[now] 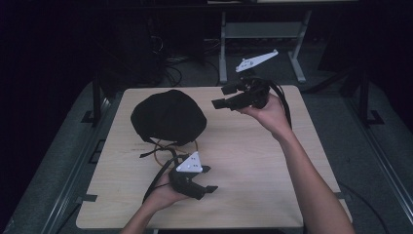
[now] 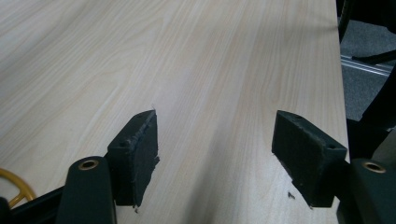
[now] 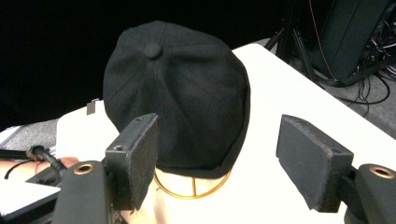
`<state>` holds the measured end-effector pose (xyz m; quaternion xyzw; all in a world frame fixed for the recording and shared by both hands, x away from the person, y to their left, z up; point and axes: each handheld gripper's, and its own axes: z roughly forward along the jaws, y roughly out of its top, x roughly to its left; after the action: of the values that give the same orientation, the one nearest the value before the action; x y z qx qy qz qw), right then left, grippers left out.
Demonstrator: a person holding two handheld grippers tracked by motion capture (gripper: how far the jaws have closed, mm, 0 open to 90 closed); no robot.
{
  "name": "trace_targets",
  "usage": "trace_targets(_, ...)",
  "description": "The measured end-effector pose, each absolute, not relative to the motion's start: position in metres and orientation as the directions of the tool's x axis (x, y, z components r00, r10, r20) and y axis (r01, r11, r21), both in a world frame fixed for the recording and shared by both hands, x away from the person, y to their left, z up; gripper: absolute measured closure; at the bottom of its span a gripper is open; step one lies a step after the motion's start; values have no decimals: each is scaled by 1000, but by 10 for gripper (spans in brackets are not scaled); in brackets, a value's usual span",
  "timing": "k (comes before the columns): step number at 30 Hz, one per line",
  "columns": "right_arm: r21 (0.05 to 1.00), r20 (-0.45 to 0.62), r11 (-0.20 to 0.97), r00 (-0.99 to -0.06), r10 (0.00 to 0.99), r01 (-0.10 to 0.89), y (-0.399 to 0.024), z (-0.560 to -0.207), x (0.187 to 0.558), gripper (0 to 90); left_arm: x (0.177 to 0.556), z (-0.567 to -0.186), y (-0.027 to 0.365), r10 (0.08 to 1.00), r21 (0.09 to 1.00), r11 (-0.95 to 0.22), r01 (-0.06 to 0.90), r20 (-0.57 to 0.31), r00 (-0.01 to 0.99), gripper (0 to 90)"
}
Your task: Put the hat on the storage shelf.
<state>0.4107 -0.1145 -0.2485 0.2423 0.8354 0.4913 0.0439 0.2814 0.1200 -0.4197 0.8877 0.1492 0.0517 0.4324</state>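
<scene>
Sitting at the table's (image 1: 253,161) 10 o'clock: black cap (image 1: 168,117), perched on a gold wire stand (image 3: 192,185), touching nothing else. Resting at 6 o'clock, just below the stand: left tool (image 1: 208,178), released, jaws spread over bare wood, gripping nothing. Hovering at 1 o'clock, aiming toward the cap: right tool (image 1: 226,95), released, jaws wide and empty, cap crown centred between them but well ahead.

Risking, as a judgement: pushing the cap off the light stand by closing on the soft crown from one side only; tipping the stand by pinching the brim low.

Lying near the stand at 7 o'clock: trailing cable (image 1: 158,178), possibly snagging the left tool. Standing beyond the table at 12 o'clock: metal frame (image 1: 263,29), clear of both approaches.
</scene>
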Motion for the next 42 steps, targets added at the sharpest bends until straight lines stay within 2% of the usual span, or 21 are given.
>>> trace_targets(42,818,245,336,-810,532,468,-204,-322,368,237,279,-423,118,325,781,-584,222,-25,945,260)
